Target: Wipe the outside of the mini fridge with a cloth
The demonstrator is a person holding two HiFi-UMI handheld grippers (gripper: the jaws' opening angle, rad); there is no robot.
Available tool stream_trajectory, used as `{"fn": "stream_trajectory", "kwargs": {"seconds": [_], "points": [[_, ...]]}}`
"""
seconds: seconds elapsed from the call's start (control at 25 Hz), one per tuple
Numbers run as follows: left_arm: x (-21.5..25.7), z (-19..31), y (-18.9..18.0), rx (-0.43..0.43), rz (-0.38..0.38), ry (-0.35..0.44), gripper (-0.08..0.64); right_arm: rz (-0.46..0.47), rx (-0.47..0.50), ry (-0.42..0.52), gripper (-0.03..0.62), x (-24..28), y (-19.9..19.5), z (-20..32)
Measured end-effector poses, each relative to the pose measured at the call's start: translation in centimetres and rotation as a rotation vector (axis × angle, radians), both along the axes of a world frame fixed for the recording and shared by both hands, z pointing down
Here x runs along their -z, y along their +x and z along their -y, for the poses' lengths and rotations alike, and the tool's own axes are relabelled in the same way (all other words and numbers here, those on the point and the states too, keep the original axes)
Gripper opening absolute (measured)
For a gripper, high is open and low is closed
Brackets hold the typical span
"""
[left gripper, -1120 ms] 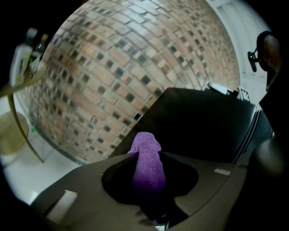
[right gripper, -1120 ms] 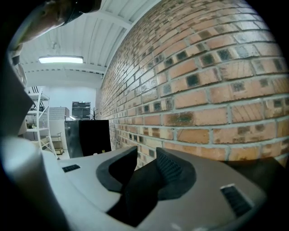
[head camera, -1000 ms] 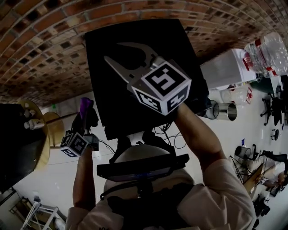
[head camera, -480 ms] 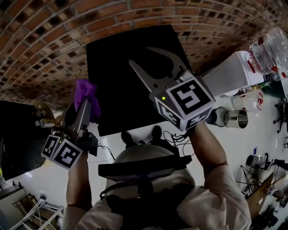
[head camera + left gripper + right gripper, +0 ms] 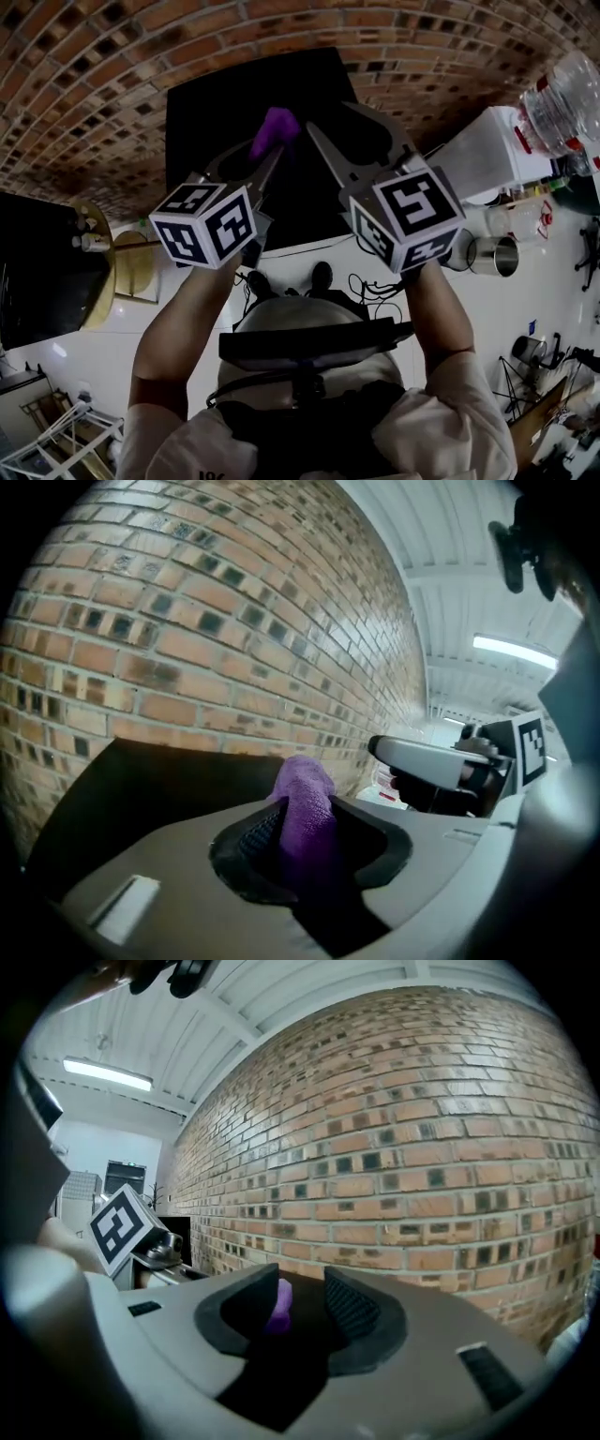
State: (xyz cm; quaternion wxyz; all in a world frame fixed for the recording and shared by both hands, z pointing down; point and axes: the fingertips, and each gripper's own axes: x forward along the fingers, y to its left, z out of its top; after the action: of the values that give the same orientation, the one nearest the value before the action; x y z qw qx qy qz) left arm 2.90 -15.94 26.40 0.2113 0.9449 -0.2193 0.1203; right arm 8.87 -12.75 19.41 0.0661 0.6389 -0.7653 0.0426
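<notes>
Purple cloth (image 5: 277,127) clamped in the left gripper (image 5: 261,157) jaws, black mini fridge (image 5: 220,108) dead ahead.
Facing that fridge too: right gripper (image 5: 300,1283), jaws just opening, empty.

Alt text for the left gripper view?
The left gripper clamps a purple cloth in front of a black mini fridge and a brick wall. The right gripper is alongside at right, its jaws just opening, empty.
</notes>
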Motion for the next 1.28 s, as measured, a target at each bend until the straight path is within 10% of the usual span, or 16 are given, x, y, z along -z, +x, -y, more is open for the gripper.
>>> {"fn": "stream_trajectory", "kwargs": {"seconds": [0.2, 0.36, 0.48, 0.72, 1.12, 1.28], "points": [[-2.3, 1.4, 1.8, 0.108, 0.062, -0.031, 0.145, -0.013, -0.037, -0.051, 0.166, -1.8, 1.7, -0.5], [-1.9, 0.6, 2.5, 0.044, 0.020, -0.060, 0.351, -0.036, -0.075, -0.080, 0.169, -2.6, 1.5, -0.7], [-0.5, 0.3, 1.0, 0.021, -0.039, -0.030, 0.377, -0.032, -0.122, -0.086, 0.173, -2.7, 1.3, -0.7], [2.0, 0.6, -4.1, 0.041, -0.122, 0.081, 0.359, -0.028, -0.125, -0.176, 0.321, -5.0, -3.1, 0.6], [3.7, 0.6, -7.8, -0.021, -0.210, 0.187, 0.209, -0.221, -0.205, -0.449, 0.311, -11.5, -5.0, 3.9], [3.9, -0.1, -8.0, -0.055, -0.241, 0.171, 0.172, -0.189, -0.183, -0.475, 0.199, -11.7, -5.2, 3.9]]}}
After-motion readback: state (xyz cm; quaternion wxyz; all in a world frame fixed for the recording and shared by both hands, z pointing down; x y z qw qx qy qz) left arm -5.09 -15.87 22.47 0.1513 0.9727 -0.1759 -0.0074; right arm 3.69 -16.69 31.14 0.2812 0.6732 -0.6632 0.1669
